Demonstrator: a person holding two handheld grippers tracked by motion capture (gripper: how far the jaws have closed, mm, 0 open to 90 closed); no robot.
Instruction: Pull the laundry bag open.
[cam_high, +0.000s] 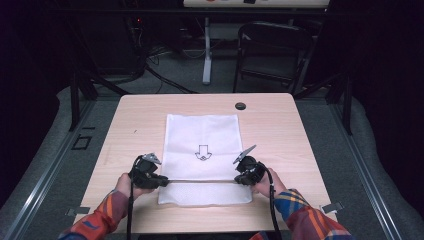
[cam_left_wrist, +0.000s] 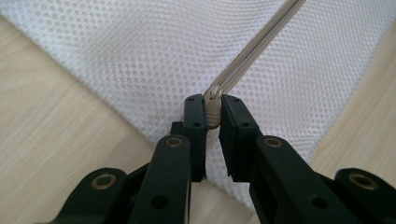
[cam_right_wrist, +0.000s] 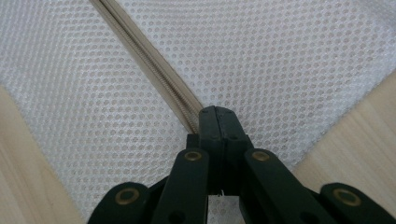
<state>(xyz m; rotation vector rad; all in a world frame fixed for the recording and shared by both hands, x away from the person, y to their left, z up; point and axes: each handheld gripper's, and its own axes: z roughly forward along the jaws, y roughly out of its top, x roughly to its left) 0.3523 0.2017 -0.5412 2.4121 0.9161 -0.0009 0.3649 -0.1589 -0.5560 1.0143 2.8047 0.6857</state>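
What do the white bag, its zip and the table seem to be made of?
Bag: white mesh fabric, likely synthetic, full of small holes.
Zip: beige woven tape with fine teeth, probably plastic.
Table: pale wood or wood-look laminate, matte, faint grain.

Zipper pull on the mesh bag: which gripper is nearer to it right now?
Left. The left gripper has the zipper pull between its jaws at the mesh bag's left edge. The right gripper is pinched on the zipper's opposite end.

Light wooden bench (cam_high: 280, 125). A white mesh bag (cam_high: 202, 135) lies flat at its centre. A small dark disc (cam_high: 240, 106) sits near the far edge.
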